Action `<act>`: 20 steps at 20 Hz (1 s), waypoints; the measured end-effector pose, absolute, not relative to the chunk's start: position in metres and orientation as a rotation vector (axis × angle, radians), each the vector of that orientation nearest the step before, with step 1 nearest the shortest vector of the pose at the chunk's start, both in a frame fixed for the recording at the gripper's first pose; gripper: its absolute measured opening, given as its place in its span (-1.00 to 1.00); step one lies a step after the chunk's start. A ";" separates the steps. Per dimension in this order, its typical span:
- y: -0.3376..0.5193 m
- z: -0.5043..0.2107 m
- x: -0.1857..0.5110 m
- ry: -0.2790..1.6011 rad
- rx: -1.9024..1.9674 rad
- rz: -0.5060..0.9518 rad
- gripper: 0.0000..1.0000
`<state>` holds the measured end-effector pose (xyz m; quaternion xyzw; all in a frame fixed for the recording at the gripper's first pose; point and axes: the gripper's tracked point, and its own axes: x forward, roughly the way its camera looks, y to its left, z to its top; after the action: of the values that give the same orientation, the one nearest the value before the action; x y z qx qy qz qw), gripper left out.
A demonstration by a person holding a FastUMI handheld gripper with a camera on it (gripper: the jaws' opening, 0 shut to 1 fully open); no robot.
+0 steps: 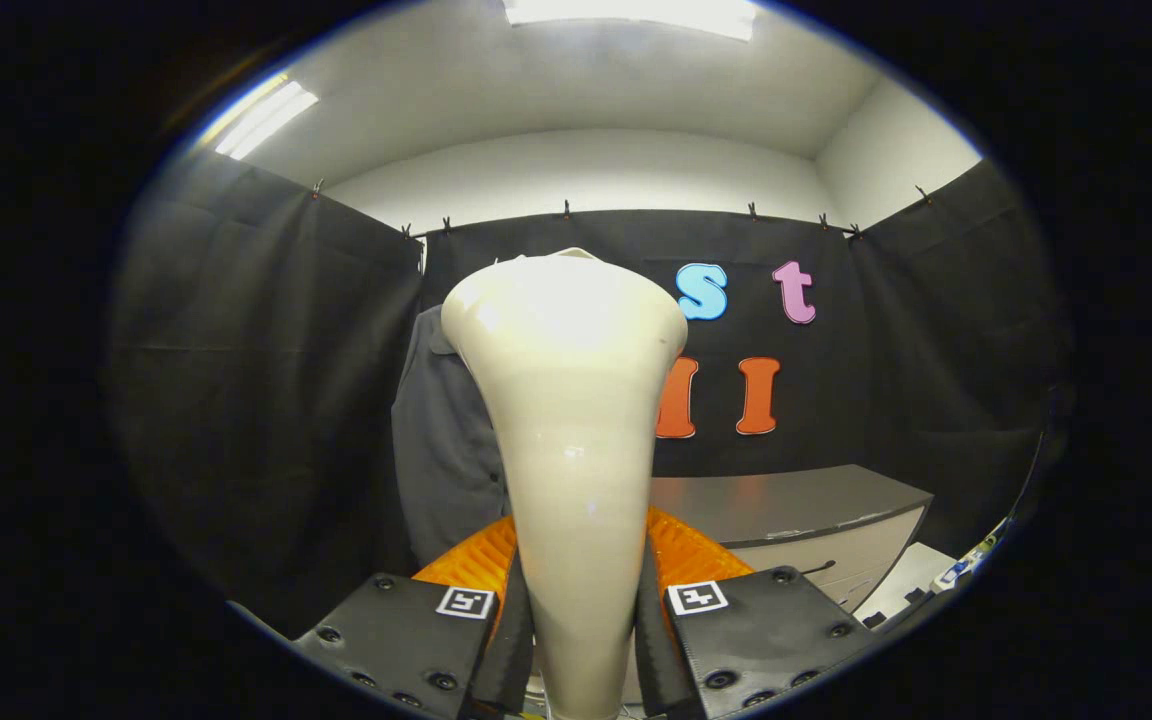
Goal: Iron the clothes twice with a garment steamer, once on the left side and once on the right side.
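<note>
A cream garment steamer stands upright between my fingers, its wide head rising well above them. My gripper is shut on the steamer's narrow handle, one finger pressing on each side. Behind the steamer hangs a dark grey shirt, with its collar and one side showing to the left of the steamer head. The steamer head hides the rest of the shirt. How far the head is from the cloth I cannot tell.
A grey counter with a pale front stands to the right beyond the fingers. Black cloth walls close in the booth on the left, back and right. Small items lie at the low right.
</note>
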<state>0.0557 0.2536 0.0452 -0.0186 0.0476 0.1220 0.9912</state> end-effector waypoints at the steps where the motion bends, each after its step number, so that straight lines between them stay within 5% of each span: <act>1: 0.254 0.045 0.058 0.094 -0.037 0.244 -0.02; 20: 0.249 0.044 0.068 0.090 -0.006 0.231 -0.02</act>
<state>0.0676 0.2493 0.0435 -0.0030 0.0448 0.1151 0.9923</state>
